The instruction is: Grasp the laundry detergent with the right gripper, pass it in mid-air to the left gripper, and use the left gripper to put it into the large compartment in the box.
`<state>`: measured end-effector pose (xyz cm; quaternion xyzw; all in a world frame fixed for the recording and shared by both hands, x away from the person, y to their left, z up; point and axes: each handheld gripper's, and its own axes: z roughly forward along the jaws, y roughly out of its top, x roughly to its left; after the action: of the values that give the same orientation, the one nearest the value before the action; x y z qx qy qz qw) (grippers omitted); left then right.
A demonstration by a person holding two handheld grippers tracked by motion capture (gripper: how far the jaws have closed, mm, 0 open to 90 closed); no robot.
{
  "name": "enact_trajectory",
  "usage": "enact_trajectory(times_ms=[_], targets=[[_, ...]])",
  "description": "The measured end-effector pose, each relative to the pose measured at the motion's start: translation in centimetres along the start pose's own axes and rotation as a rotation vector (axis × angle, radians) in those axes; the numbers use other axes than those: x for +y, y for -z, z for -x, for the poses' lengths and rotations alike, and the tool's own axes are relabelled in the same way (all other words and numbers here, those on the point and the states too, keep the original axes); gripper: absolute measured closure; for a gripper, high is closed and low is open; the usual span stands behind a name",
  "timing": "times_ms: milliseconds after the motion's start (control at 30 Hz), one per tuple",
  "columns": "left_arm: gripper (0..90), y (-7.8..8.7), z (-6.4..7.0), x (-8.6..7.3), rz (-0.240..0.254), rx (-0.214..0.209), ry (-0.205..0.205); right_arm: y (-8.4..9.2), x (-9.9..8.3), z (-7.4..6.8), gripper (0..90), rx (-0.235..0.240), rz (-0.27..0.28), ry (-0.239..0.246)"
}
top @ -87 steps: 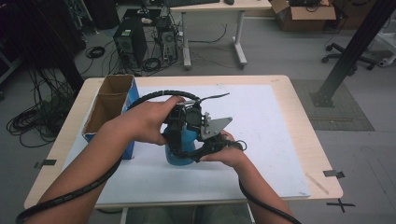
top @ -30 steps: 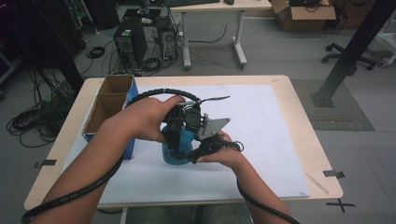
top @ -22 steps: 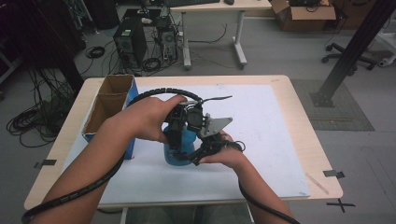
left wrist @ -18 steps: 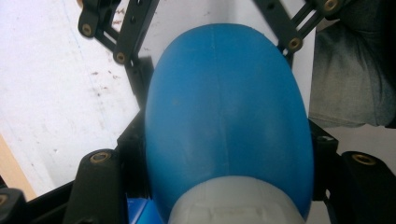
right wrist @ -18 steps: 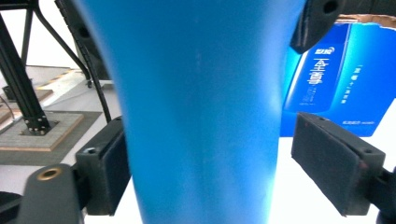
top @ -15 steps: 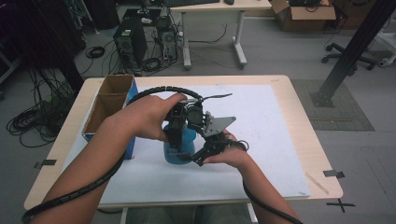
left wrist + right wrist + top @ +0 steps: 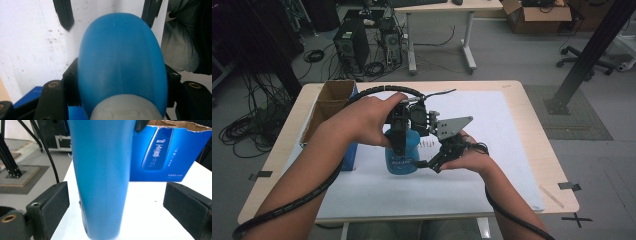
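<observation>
A blue bottle point(image 7: 402, 159) stands upright on the white sheet point(image 7: 492, 120). From above, my left gripper point(image 7: 398, 134) is shut on its upper part. In the left gripper view, the pads press both sides of the bottle point(image 7: 117, 60) just below its pale cap point(image 7: 125, 110). My right gripper point(image 7: 428, 164) comes in level from the right at the bottle's lower half. Its jaws have just been opening. In the right gripper view, the bottle point(image 7: 100, 177) stands between them, nearer the left one, and neither pad touches it.
An open cardboard box point(image 7: 332, 100) with a blue printed side point(image 7: 165, 152) stands just left of the bottle. The wooden table's front edge point(image 7: 412, 217) is near the person. A desk, computer towers and cables fill the floor beyond the far edge.
The right gripper's jaws have opened off the bottle's lower part, and the right hand has drawn slightly right. The left gripper and the bottle have stayed in place.
</observation>
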<state>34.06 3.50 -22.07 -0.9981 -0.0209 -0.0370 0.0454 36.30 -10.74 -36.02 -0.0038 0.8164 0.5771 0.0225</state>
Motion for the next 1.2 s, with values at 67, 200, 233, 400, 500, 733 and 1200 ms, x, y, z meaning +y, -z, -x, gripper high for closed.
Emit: enact_trajectory(times_ms=[67,200,233,400,500,733,1200], targets=[[37.6,0.0,-0.1,-0.1,-0.001,-0.002,0.016,0.3,0.1,0.1,6.5,-0.003,-0.007,0.002],[37.6,0.0,-0.6,-0.4,0.003,-0.015,0.062,1.4,0.6,0.4,6.0,-0.018,-0.042,0.012],[37.5,-0.1,-0.8,-0.5,-0.003,-0.017,0.071,2.0,0.8,0.6,4.8,-0.027,-0.061,0.014],[37.5,-0.1,-1.0,-0.7,0.003,-0.016,0.114,2.9,1.3,1.0,4.5,-0.040,-0.105,0.023],[37.5,0.2,-1.3,-0.8,0.006,-0.013,0.164,3.8,1.8,1.3,4.4,-0.046,-0.147,0.029],[37.5,0.9,-1.7,-1.2,0.024,-0.015,0.246,5.1,2.4,1.8,3.9,-0.055,-0.202,0.034],[37.5,2.5,-2.8,-2.7,0.092,-0.073,0.444,7.7,3.3,2.9,3.8,-0.057,-0.353,0.019]])
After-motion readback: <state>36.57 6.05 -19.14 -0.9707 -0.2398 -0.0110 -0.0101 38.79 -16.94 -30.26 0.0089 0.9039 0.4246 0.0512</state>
